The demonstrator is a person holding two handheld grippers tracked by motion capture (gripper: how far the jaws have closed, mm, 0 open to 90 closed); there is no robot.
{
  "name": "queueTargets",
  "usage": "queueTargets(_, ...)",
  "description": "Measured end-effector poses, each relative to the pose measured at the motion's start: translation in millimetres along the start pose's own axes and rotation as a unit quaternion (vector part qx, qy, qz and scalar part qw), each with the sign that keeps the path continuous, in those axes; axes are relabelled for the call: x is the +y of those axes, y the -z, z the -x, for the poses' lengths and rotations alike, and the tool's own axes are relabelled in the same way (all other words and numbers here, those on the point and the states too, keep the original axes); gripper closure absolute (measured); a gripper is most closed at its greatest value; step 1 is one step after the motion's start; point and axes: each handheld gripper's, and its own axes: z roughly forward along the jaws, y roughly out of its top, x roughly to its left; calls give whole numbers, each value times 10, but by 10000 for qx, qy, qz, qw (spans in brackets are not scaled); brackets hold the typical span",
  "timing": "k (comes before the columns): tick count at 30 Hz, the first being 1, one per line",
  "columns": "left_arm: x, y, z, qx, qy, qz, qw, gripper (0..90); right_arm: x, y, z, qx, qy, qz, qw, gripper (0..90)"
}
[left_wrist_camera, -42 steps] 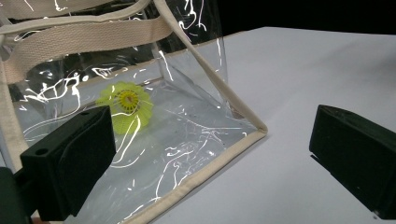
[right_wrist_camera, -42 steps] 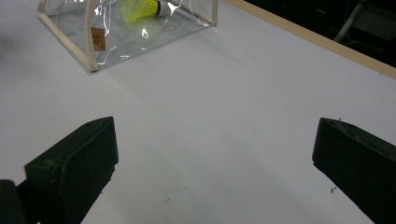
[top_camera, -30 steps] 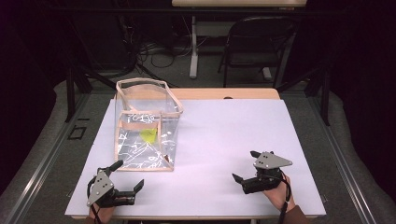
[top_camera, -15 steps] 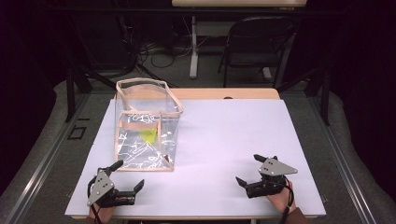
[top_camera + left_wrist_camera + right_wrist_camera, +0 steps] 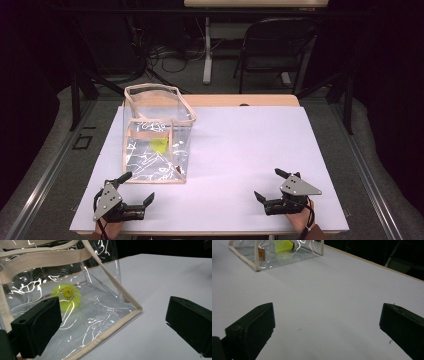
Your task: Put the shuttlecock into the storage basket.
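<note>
A clear plastic bag (image 5: pixel 155 137) with beige webbing trim and handles stands upright on the left of the white table (image 5: pixel 240 150). Inside it lies a yellow shuttlecock (image 5: pixel 159 145), also seen through the bag wall (image 5: pixel 67 295) and from the far side (image 5: pixel 283 245). My left gripper (image 5: pixel 136 189) rests open near the front left edge, just in front of the bag (image 5: pixel 105 315), with nothing between its jaws. My right gripper (image 5: pixel 270 184) rests open at the front right, well away from the bag (image 5: pixel 274 255), and holds nothing.
The table's wooden far edge (image 5: pixel 240 100) shows beyond the white surface. A dark folding chair (image 5: pixel 277 45) and table legs with cables stand behind on the floor. A small tag (image 5: pixel 261 254) hangs on the bag's corner.
The right gripper has drifted slightly down and to the right, toward the table's front edge. The left gripper and the bag have stayed put.
</note>
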Motion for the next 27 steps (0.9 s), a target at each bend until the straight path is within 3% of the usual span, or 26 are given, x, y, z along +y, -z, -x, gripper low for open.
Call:
queueTargets(9,-1,-4,-2,-8,-30,-15,10000,3,-17,45,-36,69,185,124,9997,0)
queueTargets(14,-1,-6,-3,-15,-43,-30,10000,3,-18,76,-80,128,401,209,9989,0)
queueTargets(27,0,-6,-5,-17,-56,-46,10000,2,-21,78,-84,139,420,233,9987,0)
